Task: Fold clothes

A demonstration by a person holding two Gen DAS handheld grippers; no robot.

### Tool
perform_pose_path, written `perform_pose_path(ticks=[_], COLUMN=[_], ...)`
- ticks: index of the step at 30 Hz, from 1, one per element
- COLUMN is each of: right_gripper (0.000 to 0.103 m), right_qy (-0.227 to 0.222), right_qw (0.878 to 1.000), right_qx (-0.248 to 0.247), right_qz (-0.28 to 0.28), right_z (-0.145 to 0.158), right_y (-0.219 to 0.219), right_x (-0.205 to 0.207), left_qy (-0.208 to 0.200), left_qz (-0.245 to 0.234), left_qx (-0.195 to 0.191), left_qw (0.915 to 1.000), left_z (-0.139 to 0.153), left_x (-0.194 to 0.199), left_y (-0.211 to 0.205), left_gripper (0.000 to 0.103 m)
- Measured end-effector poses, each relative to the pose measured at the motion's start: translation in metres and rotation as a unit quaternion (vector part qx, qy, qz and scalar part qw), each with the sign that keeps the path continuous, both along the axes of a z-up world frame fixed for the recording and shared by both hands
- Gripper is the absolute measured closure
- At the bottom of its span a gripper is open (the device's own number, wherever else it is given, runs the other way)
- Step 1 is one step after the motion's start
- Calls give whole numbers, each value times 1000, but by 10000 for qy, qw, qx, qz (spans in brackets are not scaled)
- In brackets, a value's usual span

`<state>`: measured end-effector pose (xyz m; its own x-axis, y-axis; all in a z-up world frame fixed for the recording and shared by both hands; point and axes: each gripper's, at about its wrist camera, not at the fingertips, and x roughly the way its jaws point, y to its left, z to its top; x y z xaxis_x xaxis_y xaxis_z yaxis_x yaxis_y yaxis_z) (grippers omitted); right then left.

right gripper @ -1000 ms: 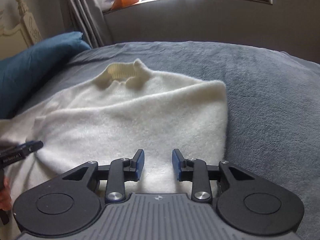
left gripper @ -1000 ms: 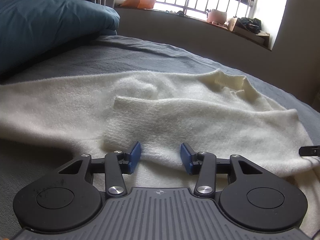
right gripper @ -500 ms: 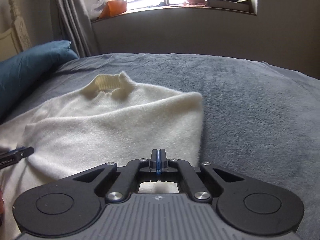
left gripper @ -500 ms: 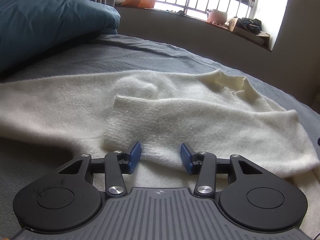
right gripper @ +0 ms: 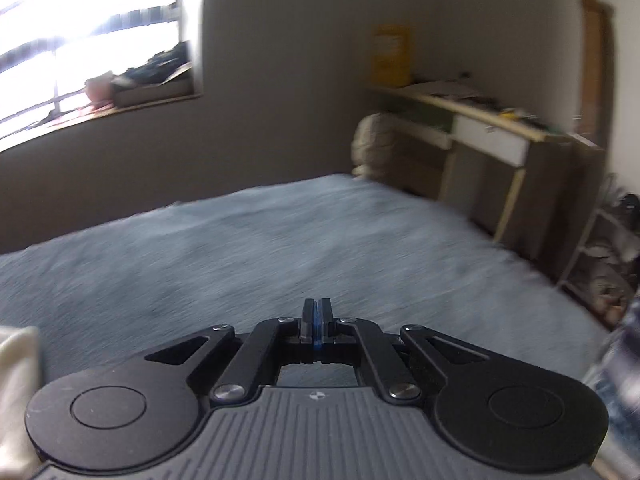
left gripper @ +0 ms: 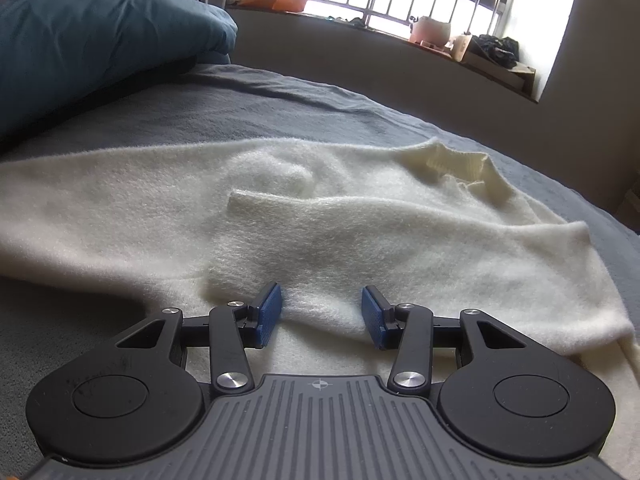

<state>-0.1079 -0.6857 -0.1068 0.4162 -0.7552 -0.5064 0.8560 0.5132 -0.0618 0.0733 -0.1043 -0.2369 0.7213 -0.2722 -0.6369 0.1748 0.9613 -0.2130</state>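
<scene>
Cream sweater point(left gripper: 360, 232) lies spread on the grey bed point(left gripper: 280, 108) in the left view, left gripper point(left gripper: 320, 312) fingers apart over it; right gripper point(right gripper: 317, 322), fingers together on nothing, faces a desk point(right gripper: 492, 128).

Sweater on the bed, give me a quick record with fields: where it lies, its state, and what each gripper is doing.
garment: cream sweater, ribbed collar
surface: grey blanket
state: spread out, one sleeve folded across the body
left gripper: open, at the near edge, gripping nothing
right gripper: shut, nothing between the pads, facing away over bare blanket
background: blue pillow
</scene>
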Motion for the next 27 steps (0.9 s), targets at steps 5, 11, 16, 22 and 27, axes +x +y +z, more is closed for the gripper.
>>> perform_pose_path(ticks=[5,11,16,22,27], right_gripper=[72,49,52,78,87], right_qy=[-766,-1466,-989,142,658], right_qw=[9765,9675,9709,8932,8909], right_qx=[11,818,2038,2296,2443], right_qz=[-2014,-1889,773,3863,3772], right_z=[44,30,-22,-73,-127], right_y=[-99,-90,-14,136,169], right_x=[-72,-83,24,179,254], left_qy=[23,-23,-37,57,76], left_qz=[2,39,28,101,67], left_qx=[-7,94,214,266,290], left_qw=[10000,9999,9998,9996,9995], left_z=[0,0,0,2,2], left_x=[1,-2,-2,0,1], left_y=[0,-4,-6,-9,-9], left_gripper=[58,58,58,58,57])
